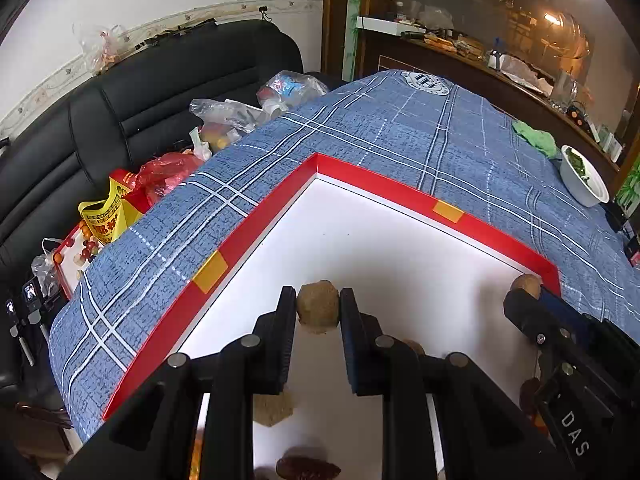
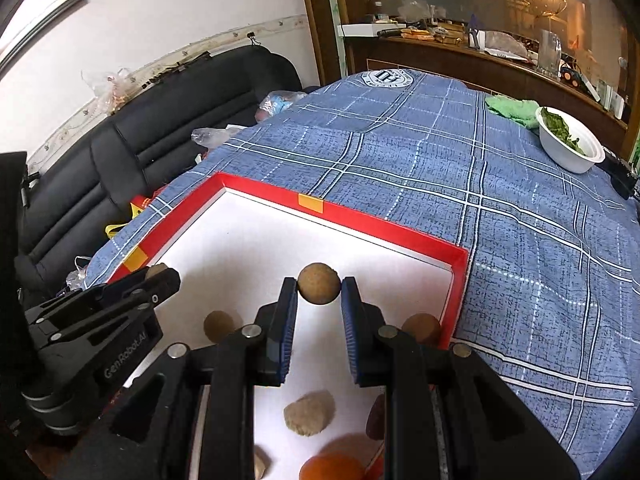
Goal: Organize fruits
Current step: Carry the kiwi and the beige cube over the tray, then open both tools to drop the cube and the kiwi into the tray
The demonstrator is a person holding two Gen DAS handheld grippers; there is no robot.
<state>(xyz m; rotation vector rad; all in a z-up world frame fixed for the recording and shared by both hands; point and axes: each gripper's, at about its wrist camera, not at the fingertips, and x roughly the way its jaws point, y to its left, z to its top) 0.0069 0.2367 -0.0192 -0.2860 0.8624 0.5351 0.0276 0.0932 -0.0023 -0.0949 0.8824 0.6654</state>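
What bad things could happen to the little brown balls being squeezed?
1. Each hand-held gripper, left and right, pinches its round brown fruit only at the fingertips, so one might slip and roll.
2. A dropped fruit could knock the loose fruits in the red-rimmed tray.

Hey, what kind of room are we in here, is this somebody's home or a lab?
Most likely a lived-in living room at home: a black leather sofa piled with plastic bags, a table under a blue plaid cloth, and a cluttered wooden sideboard behind.
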